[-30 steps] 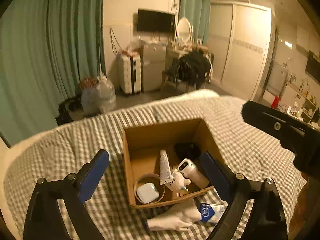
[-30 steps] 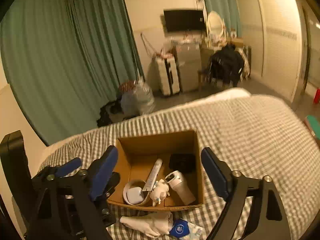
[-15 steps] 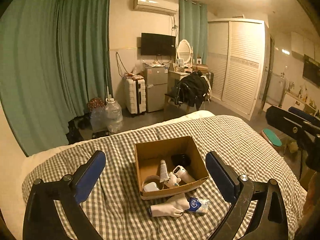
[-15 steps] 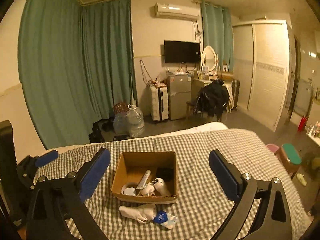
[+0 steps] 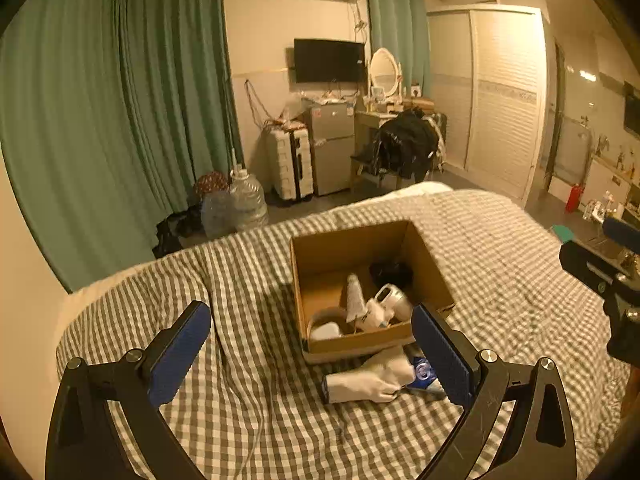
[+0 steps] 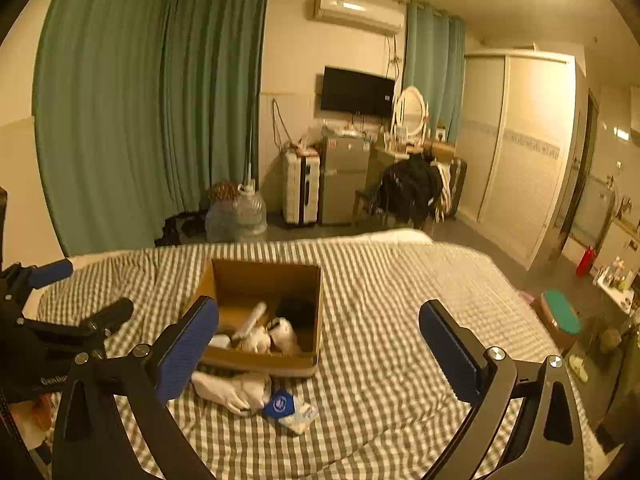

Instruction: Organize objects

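Several items are sitting in the box (image 5: 362,276) on the bed (image 5: 256,352); a glove (image 5: 366,378) and packet (image 5: 422,370) are lying just near it, unpacked. Both grippers, left (image 5: 312,354) and right (image 6: 320,350), are standing wide and empty.

Open brown cardboard box (image 5: 362,264) on the grey-and-white checked bedspread (image 5: 248,320): its top is uncovered and free to enter from above, though four upright walls bar entry from the sides and its floor is crowded with small items. A white sock-like cloth (image 5: 366,378) and a blue-and-white packet (image 6: 290,410) lie against the near wall, blocking the low front approach. Bare bedspread extends left and right of the box, offering clear passage.
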`<state>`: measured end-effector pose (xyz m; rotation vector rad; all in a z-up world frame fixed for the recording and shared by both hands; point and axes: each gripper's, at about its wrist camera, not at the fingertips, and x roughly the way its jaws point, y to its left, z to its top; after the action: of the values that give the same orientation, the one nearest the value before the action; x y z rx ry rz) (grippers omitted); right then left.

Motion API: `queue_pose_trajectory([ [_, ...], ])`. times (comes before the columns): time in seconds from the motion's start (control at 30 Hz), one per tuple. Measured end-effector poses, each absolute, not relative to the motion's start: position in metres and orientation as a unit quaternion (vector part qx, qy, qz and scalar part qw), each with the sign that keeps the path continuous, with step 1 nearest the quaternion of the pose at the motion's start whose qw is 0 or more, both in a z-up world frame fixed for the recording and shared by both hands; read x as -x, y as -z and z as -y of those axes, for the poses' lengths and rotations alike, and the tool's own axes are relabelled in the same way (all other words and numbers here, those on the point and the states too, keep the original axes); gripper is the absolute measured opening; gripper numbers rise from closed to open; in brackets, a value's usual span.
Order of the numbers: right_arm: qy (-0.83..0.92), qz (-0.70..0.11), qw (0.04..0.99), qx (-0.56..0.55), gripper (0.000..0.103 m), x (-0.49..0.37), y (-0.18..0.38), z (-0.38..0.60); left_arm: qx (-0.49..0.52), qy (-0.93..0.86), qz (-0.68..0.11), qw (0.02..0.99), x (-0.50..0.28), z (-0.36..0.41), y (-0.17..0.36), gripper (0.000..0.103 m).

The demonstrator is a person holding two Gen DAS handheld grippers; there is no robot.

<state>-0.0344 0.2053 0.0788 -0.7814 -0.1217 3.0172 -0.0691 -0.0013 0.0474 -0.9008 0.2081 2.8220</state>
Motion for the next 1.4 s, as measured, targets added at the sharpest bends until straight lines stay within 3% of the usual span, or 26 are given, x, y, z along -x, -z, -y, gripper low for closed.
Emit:
queue_pose_trajectory([
  [0.37, -0.936, 0.031, -0.014, 0.351, 0.101, 0.086, 0.052, -0.211, 0.354, -0.932, -0.025, 0.070, 0.103, 0.001, 0.076, 0.103],
  [0.57, -0.893, 0.022, -0.014, 0.448, 0.101, 0.112, 0.143, -0.212, 0.397, -0.912, -0.070, 0.077, 0.123, 0.000, 0.139, 0.103],
  [0.67, -0.878, 0.020, -0.016, 0.477, 0.101, 0.120, 0.164, -0.213, 0.426, -0.898, -0.051, 0.094, 0.133, 0.001, 0.157, 0.103],
  [0.93, -0.857, 0.074, -0.036, 0.508, 0.099, 0.140, 0.194, -0.195, 0.435, -0.891, -0.080, 0.108, 0.129, -0.011, 0.174, 0.103],
  [1.07, -0.844, 0.095, -0.049, 0.526, 0.084, 0.145, 0.207, -0.187, 0.435, -0.890, -0.083, 0.110, 0.128, -0.014, 0.178, 0.103],
  [1.4, -0.874, 0.022, -0.001, 0.486, 0.074, 0.117, 0.179, -0.229, 0.439, -0.882, -0.049, 0.163, 0.124, -0.024, 0.176, 0.103],
])
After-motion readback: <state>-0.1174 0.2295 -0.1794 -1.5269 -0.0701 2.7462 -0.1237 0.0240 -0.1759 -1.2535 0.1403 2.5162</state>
